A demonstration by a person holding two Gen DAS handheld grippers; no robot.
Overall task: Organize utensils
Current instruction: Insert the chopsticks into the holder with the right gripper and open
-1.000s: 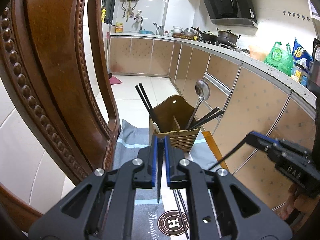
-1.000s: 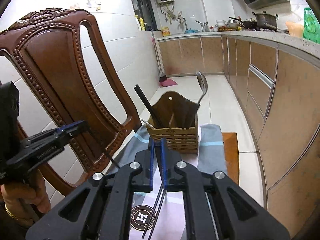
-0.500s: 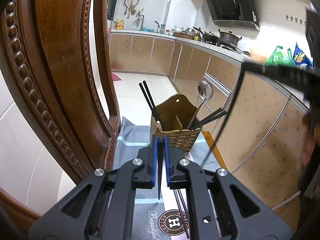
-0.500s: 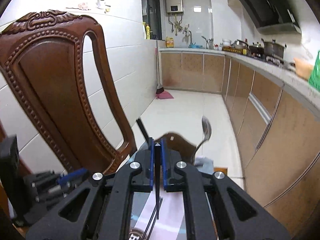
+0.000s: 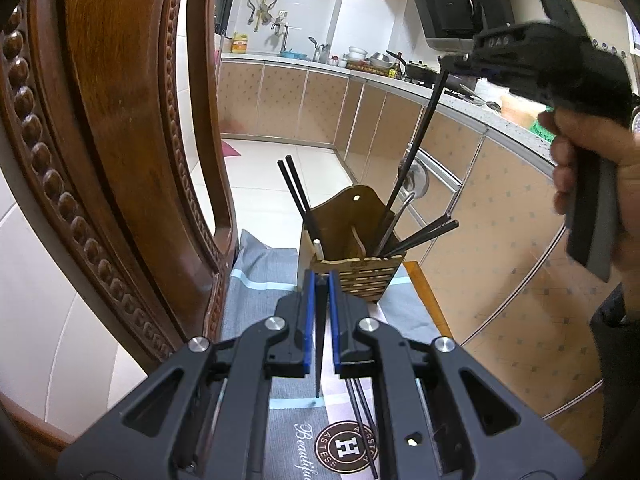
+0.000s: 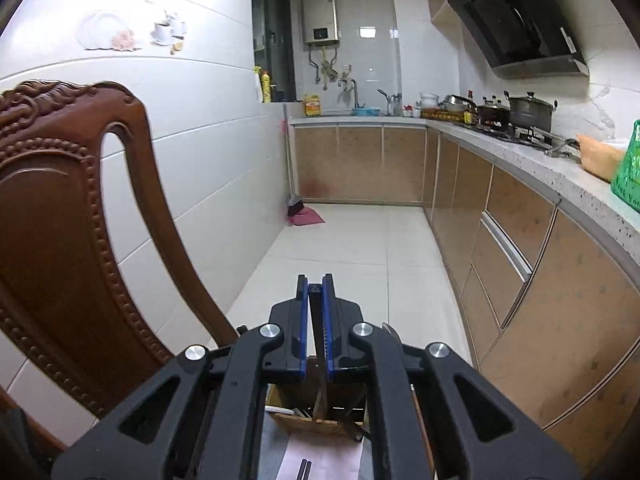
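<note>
In the lower centre of the left wrist view, a black chopstick is clamped between the narrowed jaws of the left gripper. Two loose chopsticks lie on the grey cloth beneath. Beyond, mid-frame, the wooden utensil holder stands with a spoon inside. At upper right, the right gripper is closed on another chopstick, whose lower end dips into the holder.

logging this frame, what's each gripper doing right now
Left gripper: shut on a thin black chopstick.
Right gripper: shut on another thin black chopstick, above the wooden utensil holder.
</note>
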